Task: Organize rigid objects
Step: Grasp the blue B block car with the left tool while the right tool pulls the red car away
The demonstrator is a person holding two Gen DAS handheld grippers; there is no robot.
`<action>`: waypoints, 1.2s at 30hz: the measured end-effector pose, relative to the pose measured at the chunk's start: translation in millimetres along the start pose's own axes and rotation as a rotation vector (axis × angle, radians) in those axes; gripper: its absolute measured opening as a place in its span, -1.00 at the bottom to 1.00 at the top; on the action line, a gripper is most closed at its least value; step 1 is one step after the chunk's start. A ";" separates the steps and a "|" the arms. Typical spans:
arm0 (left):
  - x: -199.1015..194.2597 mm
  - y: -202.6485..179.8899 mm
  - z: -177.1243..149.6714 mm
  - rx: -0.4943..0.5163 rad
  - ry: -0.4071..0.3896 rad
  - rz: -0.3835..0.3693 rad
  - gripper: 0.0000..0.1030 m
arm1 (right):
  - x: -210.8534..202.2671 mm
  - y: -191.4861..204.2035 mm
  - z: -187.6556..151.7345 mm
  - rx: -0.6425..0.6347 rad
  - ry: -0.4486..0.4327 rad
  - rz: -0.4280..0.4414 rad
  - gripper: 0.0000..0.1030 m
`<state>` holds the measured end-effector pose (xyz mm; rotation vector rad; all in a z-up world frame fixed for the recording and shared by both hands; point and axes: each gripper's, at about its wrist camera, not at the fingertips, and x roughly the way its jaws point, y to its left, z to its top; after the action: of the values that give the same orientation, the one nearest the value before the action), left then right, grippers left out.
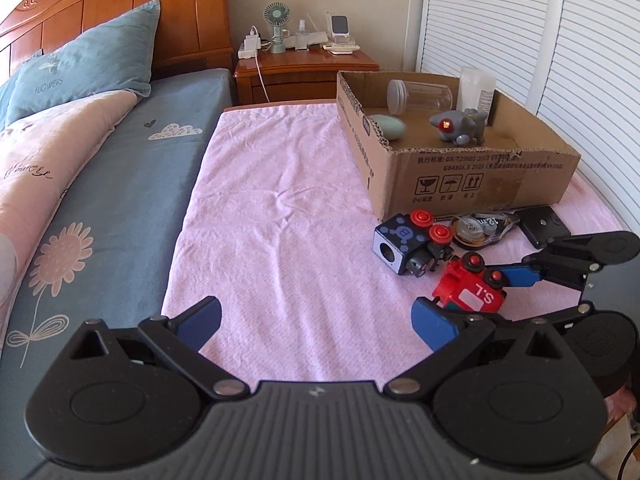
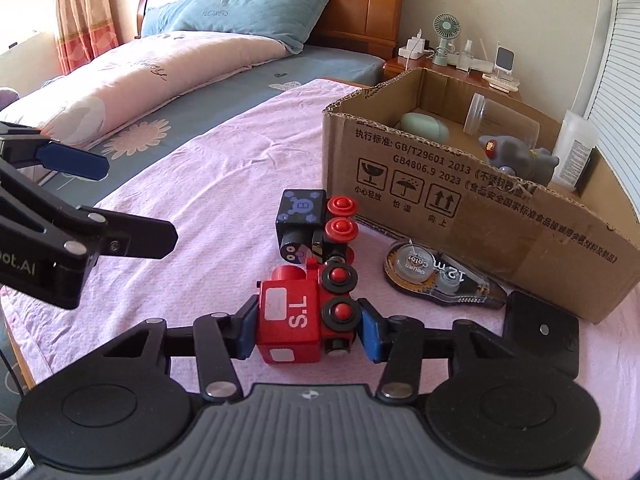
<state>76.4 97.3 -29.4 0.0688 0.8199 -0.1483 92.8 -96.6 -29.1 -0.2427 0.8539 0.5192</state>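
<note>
Jaws of the right gripper (image 2: pixel 306 330) are pinched on the red train (image 2: pixel 298 316) — the black train (image 2: pixel 310 226), touching at 12 o'clock, could be dragged; the left gripper (image 1: pixel 316 320) is spread, empty.

- red toy train (image 2: pixel 304 314): glossy painted body, looks like wood or hard plastic, can't tell which
- right gripper (image 2: pixel 306 330): matt black plastic arms, smooth blue pads, bare metal rivets
- left gripper (image 1: pixel 316 320): same matt black plastic, ribbed grey housing
- cardboard box (image 2: pixel 472 216): rough corrugated paperboard, torn top edge
- pink cloth (image 1: pixel 280 216): soft woven fabric, wrinkled
- tape dispenser (image 2: pixel 436 276): clear glossy plastic
- headboard (image 1: pixel 100 12): varnished wood
</note>
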 end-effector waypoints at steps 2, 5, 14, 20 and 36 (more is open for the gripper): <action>0.6 -5.8 1.2 0.020 0.003 -0.005 0.95 | -6.2 -4.7 -5.6 -0.003 0.002 0.008 0.06; 2.0 -16.4 2.9 0.055 0.008 -0.014 0.95 | -15.8 -11.9 -15.5 -0.011 0.007 0.007 0.06; 20.0 -63.6 6.4 0.197 0.067 -0.186 0.95 | -49.1 -37.8 -45.9 -0.027 0.030 0.026 0.06; 35.8 -90.4 13.1 0.319 0.052 -0.209 0.95 | -57.6 -44.6 -56.3 -0.025 0.026 0.021 0.10; 67.4 -111.5 24.4 0.471 0.087 -0.396 0.14 | -56.3 -56.7 -56.1 -0.036 0.035 0.025 0.28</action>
<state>121.7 -22.8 -62.6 0.3590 0.8653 -0.7158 55.4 -186.5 -21.7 -0.2749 0.8825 0.5550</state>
